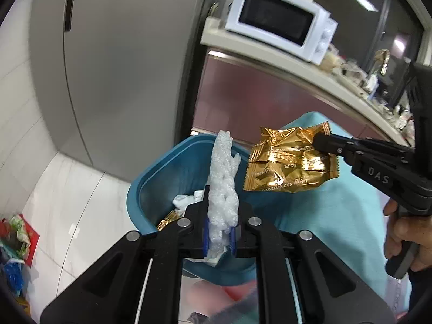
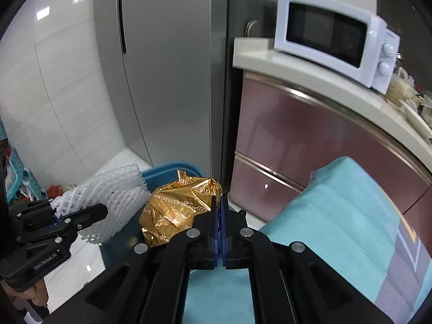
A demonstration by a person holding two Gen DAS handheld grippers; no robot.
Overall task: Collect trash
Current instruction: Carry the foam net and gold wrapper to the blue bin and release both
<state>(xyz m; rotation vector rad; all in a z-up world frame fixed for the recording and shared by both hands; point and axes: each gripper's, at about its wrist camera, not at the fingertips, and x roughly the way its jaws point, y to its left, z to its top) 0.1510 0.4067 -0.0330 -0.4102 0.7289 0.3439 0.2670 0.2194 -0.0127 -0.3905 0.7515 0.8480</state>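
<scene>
A: What was the biggest thing ahead of the jaws?

B: A grey refrigerator (image 2: pixel 167 67), standing well beyond both sets of jaws. To the right of it ran a table (image 2: pixel 310 81) with pink cabinet fronts below, and a white microwave (image 2: pixel 332 37) sat on top of it. A teal cloth (image 2: pixel 337 216) lay below and to the right of the right jaws.

A: And the bin?

B: A blue trash bin (image 1: pixel 162 172) stood on the pale floor, just below and ahead of the left jaws, already holding crumpled white paper and a bit of gold foil. From the right wrist view only its rim showed, behind the held things.

A: What did the left gripper (image 1: pixel 220 236) have?

B: Its jaws were clamped on a white foam net (image 1: pixel 222 186), which stuck up and forward from between the blue pads, over the bin's opening. In the right wrist view the same net fanned out past the tips of those jaws, to the left of the right jaws.

A: The right gripper (image 2: pixel 218 216)?

B: Its jaws were pressed together on an edge of a crumpled gold wrapper (image 2: pixel 175 210), which bulged out to the left of the tips. Seen from the left wrist, the wrapper hung at the tips of the right jaws, above the bin's right rim and up and to the right of the left jaws.

A: Anything of the person?

B: A hand (image 1: pixel 405 232) around the right gripper's handle, at the right edge
</scene>
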